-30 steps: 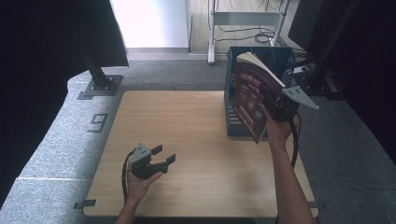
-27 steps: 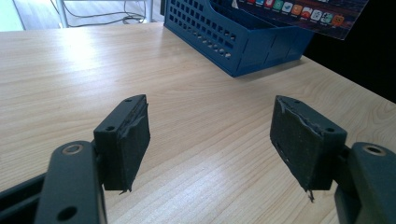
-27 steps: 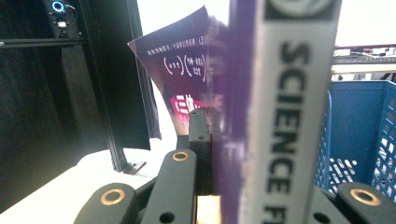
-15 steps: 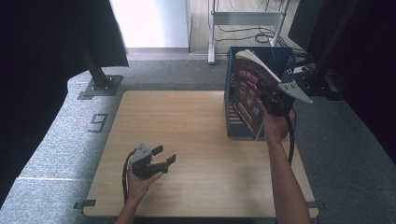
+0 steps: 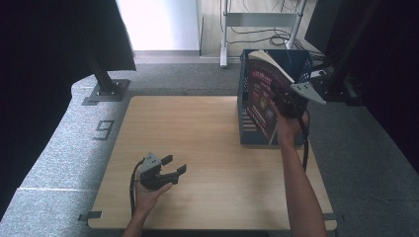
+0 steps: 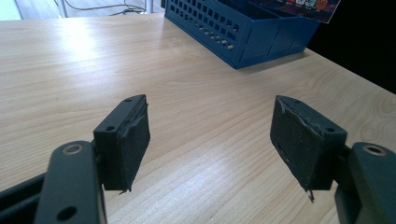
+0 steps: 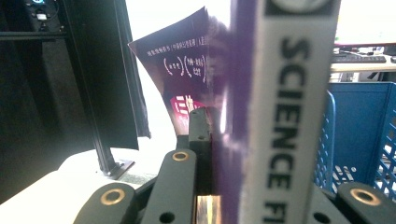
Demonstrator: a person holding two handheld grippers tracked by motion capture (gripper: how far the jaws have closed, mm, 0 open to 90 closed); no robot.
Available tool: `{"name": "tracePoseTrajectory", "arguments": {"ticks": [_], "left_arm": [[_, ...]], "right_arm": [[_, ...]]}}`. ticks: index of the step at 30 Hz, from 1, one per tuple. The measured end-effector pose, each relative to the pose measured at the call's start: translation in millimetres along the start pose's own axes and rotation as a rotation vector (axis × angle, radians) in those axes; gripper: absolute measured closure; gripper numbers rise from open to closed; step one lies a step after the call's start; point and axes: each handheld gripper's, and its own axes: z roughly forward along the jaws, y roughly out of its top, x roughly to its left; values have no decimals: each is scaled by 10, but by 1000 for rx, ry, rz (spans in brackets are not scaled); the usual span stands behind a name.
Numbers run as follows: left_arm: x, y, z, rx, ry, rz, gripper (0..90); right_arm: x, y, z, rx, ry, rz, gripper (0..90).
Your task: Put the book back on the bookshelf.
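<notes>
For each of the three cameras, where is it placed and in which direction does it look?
High view: above the person's side, looking forward and down on the table; both forearms, left gripper and right gripper show.
Left gripper view: rides the left gripper, looking low across the table at the blue basket; its open jaws show.
Right gripper view: rides the right gripper, looking along the clamped book.
Shared: all three show the basket and book.

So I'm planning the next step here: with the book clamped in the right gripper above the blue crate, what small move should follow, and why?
Probably lower the book a little further into the blue crate. The right gripper is shut on the book, which hangs tilted over the crate's near wall, its lower edge outside in the high view. The left gripper rests open on the table, holding nothing, so it can stay put.
</notes>
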Motion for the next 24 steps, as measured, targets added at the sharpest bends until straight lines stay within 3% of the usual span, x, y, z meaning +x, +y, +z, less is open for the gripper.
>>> {"name": "tracePoseTrajectory", "arguments": {"ticks": [24], "left_arm": [[71, -22, -34, -5, 5, -21, 285]], "right_arm": [[-59, -43, 379, 15, -55, -5, 818]]}}
